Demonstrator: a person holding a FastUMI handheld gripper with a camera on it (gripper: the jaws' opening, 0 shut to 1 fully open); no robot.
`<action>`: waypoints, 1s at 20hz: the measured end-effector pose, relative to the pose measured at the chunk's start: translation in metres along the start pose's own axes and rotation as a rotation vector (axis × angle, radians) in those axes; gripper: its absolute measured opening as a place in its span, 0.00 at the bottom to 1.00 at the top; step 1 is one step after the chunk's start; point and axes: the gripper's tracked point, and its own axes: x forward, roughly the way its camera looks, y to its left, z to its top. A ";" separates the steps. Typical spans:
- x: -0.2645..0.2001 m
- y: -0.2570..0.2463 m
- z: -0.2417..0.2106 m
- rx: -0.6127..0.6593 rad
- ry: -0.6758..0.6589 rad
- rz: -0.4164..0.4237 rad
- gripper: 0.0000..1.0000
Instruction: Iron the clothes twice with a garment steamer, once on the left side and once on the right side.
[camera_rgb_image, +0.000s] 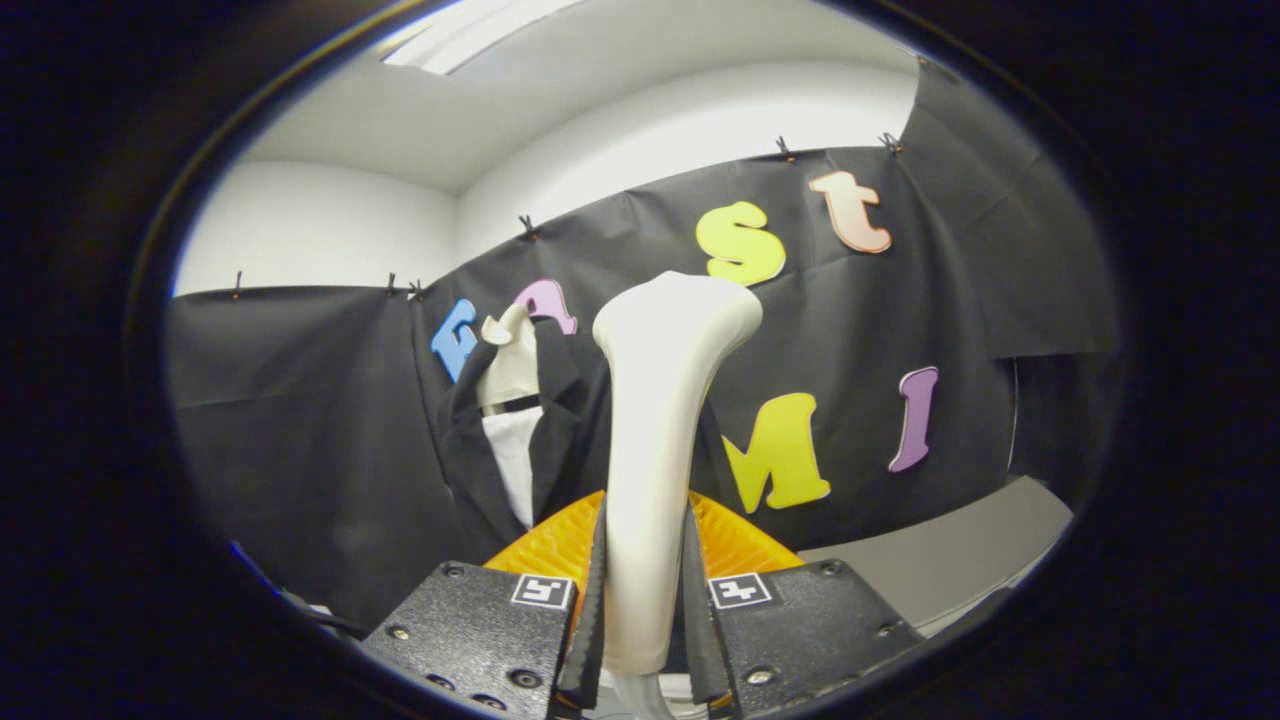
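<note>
- The tool (645, 610) is pinching the handle of the garment steamer (660, 420); both fingers press on its lower part, one on each side, and the steamer stands upright between them with its head at the top.
- The clothes (515, 440), a dark jacket over a white shirt front on a pale mannequin bust (508, 365), hang against the black booth wall (300, 420), beyond the fingers and to the left of the steamer. The steamer and the clothes are well apart, so I judge that no pass is in hand at this moment.
- An orange ribbed thing (555, 545) lies just behind the fingers; I cannot tell what it is.
- A grey worktop (950, 555) is at the right, under the wall.
- Risk: the handle is smooth and tapers, so it may slip or turn in the pinch when the head is pushed on the cloth.
- Risk: the clothes stand off to the left, so the right side pass may miss or pull the jacket.
</note>
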 end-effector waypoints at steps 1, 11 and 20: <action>0.007 0.011 -0.002 -0.008 0.005 0.008 0.36; 0.060 0.058 -0.039 -0.038 0.109 0.029 0.37; 0.075 0.058 -0.074 -0.026 0.196 0.016 0.36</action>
